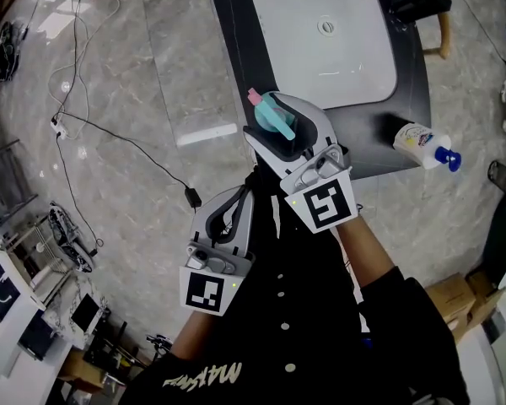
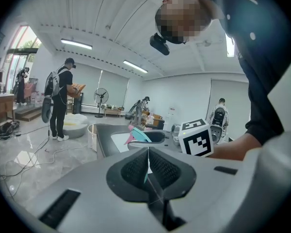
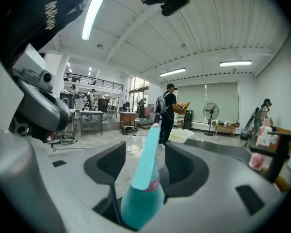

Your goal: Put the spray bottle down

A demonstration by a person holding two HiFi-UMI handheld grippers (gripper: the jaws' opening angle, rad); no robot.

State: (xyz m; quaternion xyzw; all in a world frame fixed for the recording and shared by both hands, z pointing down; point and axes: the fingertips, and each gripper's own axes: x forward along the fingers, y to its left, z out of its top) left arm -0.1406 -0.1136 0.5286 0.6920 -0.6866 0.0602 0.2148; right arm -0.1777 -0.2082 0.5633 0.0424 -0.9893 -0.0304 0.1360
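The spray bottle [image 1: 274, 118] is teal with a pink band and a pale blue trigger. It sits between the jaws of my right gripper [image 1: 280, 123], held over the near corner of the dark counter [image 1: 411, 83]. In the right gripper view the spray bottle [image 3: 144, 183] stands upright between wide-set jaws, with a gap showing on each side. My right gripper [image 3: 144, 154] is open. My left gripper [image 1: 244, 194] hangs lower, by the person's body, empty. Its jaws meet in a thin line in the left gripper view, where my left gripper [image 2: 148, 166] is shut.
A white sink basin [image 1: 320, 40] is set into the counter. A white bottle with a blue cap [image 1: 423, 142] lies on the counter's right end. Cables [image 1: 110, 133] trail over the marble floor on the left. Several people [image 2: 60, 98] stand farther off.
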